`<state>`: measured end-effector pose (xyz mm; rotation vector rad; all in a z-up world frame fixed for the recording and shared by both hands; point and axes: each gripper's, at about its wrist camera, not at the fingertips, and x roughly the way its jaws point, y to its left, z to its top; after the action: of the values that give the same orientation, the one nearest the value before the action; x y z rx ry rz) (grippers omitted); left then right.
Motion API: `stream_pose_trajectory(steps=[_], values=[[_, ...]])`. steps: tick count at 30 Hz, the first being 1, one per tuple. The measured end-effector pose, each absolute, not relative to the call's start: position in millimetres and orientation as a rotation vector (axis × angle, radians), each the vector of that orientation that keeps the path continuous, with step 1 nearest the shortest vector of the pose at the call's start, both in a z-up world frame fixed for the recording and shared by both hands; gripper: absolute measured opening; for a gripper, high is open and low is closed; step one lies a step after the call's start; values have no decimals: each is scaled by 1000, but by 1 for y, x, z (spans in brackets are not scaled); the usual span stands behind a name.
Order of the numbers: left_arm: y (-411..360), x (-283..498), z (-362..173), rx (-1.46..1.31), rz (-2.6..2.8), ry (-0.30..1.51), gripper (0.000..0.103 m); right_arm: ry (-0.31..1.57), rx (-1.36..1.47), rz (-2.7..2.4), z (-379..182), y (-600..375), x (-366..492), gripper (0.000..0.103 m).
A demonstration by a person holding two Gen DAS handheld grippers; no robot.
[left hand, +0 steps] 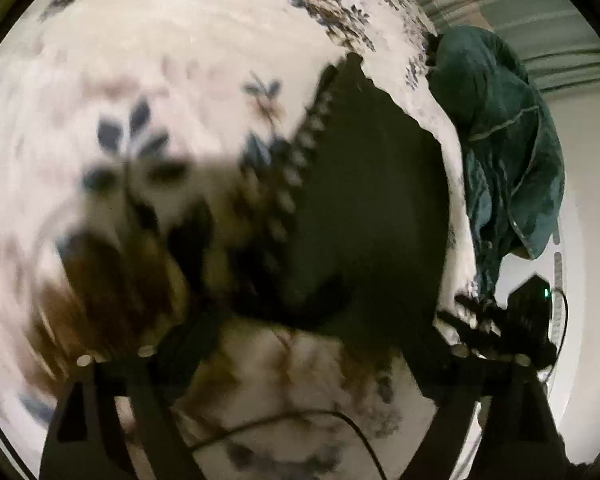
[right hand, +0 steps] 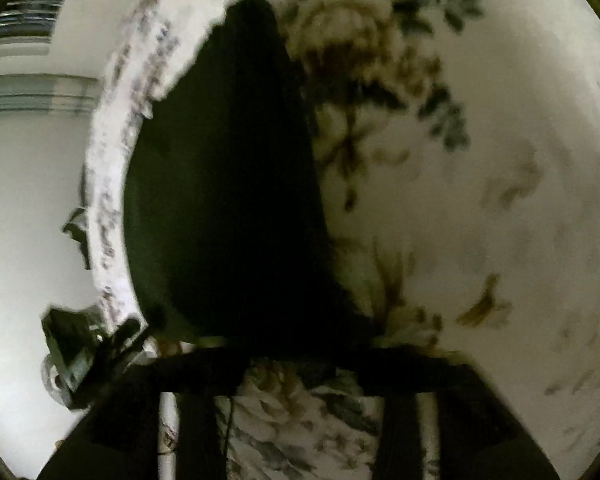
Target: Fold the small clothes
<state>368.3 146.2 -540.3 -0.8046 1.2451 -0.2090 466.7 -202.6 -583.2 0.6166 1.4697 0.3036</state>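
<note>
A small black garment [left hand: 364,200] with a pale lace edge [left hand: 300,160] lies flat on the flower-print bedsheet [left hand: 160,40], close to the bed's side. My left gripper [left hand: 312,344] stands open just short of the garment's near edge, its two fingers wide apart and nothing pressed between them. In the right wrist view the same black garment [right hand: 228,184] fills the middle. My right gripper [right hand: 296,364] is open at its near hem, with bare sheet showing between the fingers. Each gripper shows in the other's view, the right gripper [left hand: 528,320] and the left gripper [right hand: 80,352]. Both views are blurred.
A teal garment [left hand: 508,152] hangs over the bed's edge beyond the black one. The bed's side [right hand: 112,184] drops to a pale floor [right hand: 28,200]. The flowered sheet [right hand: 480,160] spreads wide on the far side. A thin cable [left hand: 340,420] crosses under the left gripper.
</note>
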Motion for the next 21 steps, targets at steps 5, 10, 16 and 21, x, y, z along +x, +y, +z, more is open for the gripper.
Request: stream_pose_trajectory(steps=[5,10,16,21], values=[[97,365,-586,-974,-200,1256,88,1461,624,400,-591,-216,507,78],[81,384,-606,-1176,-52,1049,89,1494,660,476,-628,-217,579,85],[91,393,-611,-1319,27,923,77,1467,786,585,-658,-208,634,97],[106,391,-611,-1325,0,892,33,1462,723,571,-657,-191,636,37]])
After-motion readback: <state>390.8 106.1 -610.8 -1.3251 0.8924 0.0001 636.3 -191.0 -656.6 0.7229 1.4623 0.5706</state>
